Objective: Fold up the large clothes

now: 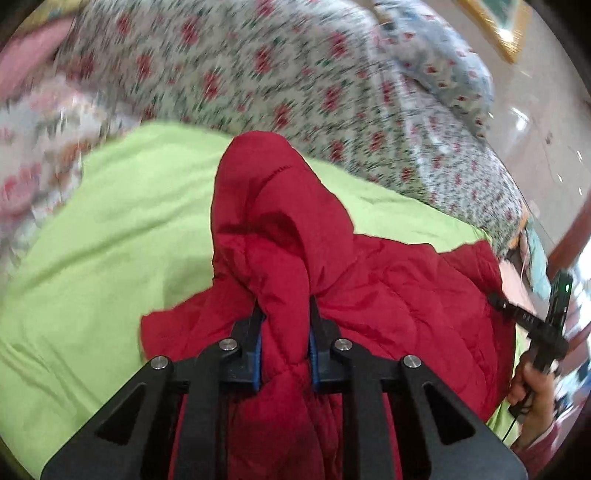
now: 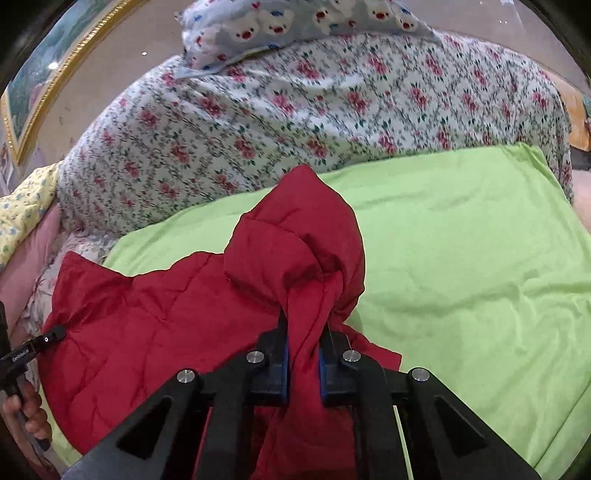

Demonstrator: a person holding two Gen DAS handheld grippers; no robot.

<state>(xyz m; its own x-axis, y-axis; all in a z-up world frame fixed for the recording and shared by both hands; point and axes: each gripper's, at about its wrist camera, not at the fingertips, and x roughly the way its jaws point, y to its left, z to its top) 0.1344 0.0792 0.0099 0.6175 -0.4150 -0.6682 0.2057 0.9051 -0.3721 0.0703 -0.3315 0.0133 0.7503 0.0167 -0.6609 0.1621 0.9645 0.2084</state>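
Observation:
A red quilted jacket (image 1: 388,295) lies bunched on a lime-green sheet (image 1: 110,240). My left gripper (image 1: 284,314) is shut on a bunched fold of it, with fabric rising in a peak above the fingers. In the right wrist view the jacket (image 2: 147,314) spreads to the left over the green sheet (image 2: 461,258). My right gripper (image 2: 304,332) is shut on another bunched part of the jacket. Each gripper shows at the edge of the other's view: the right one (image 1: 517,314) at the far right, the left one (image 2: 40,345) at the far left.
A floral quilt (image 2: 295,110) is heaped behind the green sheet, also in the left wrist view (image 1: 258,74). A bear-print pillow (image 2: 295,22) lies on top of it. A gilt picture frame (image 2: 44,92) hangs at the left wall. Pink bedding (image 1: 29,59) is at far left.

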